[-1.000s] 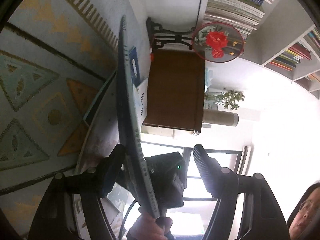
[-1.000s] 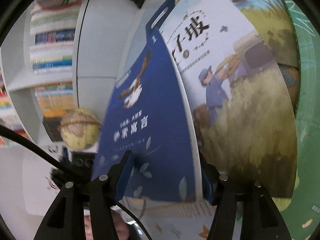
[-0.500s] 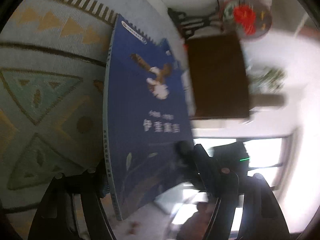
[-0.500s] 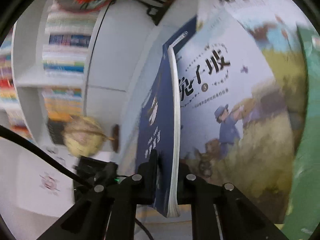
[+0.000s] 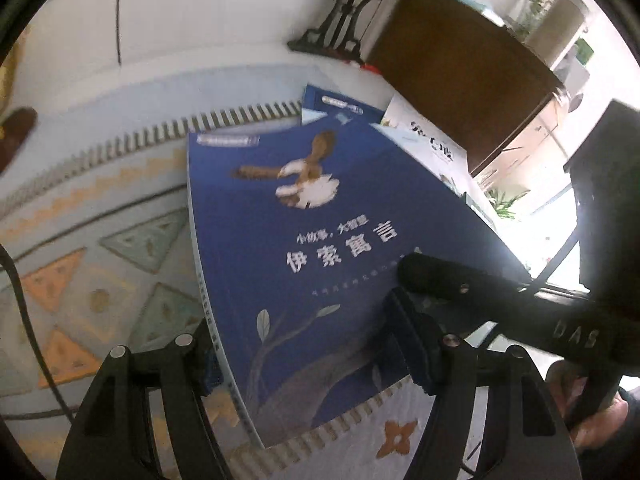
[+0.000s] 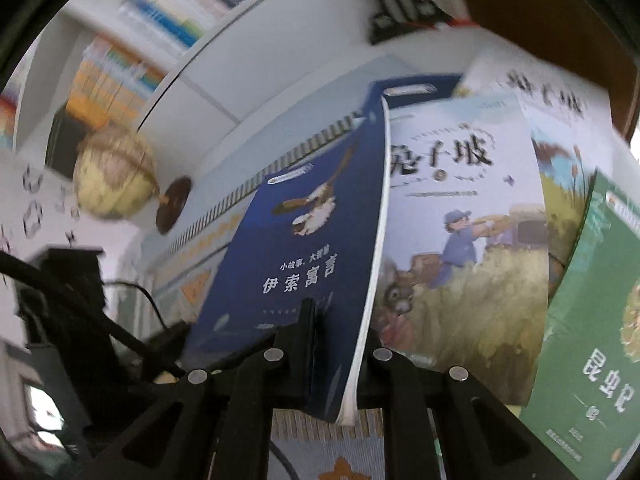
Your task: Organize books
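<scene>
A blue book (image 5: 320, 264) with an eagle on its cover is held tilted above the patterned cloth. My right gripper (image 6: 340, 344) is shut on its lower page edge (image 6: 320, 248); its black fingers (image 5: 460, 288) show in the left wrist view. My left gripper (image 5: 308, 348) is open, with one finger at the book's spine edge and the other over the cover. A white book (image 6: 460, 240) with a figure in blue lies under it. A green book (image 6: 592, 344) lies at the right.
A patterned cloth (image 5: 100, 264) covers the table. A dark wooden box (image 5: 460, 64) and a black stand (image 5: 340, 20) are at the back. A globe (image 6: 114, 176) stands at the left, with bookshelves (image 6: 132, 60) behind it.
The blue book has swung from edge-on to cover-up over the cloth. My right gripper has closed on its page edge. My left gripper has stayed open around it.
</scene>
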`<state>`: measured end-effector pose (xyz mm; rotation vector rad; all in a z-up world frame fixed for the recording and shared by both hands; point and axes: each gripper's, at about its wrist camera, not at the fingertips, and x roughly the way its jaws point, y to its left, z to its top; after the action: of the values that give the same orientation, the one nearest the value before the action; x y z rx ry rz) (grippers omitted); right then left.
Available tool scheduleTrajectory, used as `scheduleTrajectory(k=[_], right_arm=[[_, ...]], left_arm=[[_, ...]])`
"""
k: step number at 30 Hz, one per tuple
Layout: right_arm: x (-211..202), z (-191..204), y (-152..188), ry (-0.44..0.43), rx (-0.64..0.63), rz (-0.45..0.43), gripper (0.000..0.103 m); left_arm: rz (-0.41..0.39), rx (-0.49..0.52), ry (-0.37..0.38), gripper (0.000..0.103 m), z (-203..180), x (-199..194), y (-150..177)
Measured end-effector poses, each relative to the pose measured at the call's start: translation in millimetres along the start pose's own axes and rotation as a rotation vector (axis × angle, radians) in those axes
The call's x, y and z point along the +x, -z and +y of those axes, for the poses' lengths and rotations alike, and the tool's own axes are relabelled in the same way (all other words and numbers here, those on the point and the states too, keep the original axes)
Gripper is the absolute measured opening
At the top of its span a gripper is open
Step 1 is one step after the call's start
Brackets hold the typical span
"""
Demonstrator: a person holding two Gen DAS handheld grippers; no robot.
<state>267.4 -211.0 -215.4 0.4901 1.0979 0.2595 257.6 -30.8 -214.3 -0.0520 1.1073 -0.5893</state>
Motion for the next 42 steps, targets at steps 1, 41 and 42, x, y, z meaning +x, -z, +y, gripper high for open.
scheduleTrajectory(k=[1,41,42], right_arm=[[-2,6,3,0.006,-0.032,-0.007,0.013],[124,391,120,-0.211,-0.282,-0.035,0.017],[125,391,121,-0.2,-0.28,-0.033,0.017]], left_arm=[[-0.009,0.006,-0.01,0.068,0,-6,0],[-0.238,-0.221,-0.162,0.067,314,-258,120],[-0.238,-0.216,-0.157,0.067,315,-257,120]])
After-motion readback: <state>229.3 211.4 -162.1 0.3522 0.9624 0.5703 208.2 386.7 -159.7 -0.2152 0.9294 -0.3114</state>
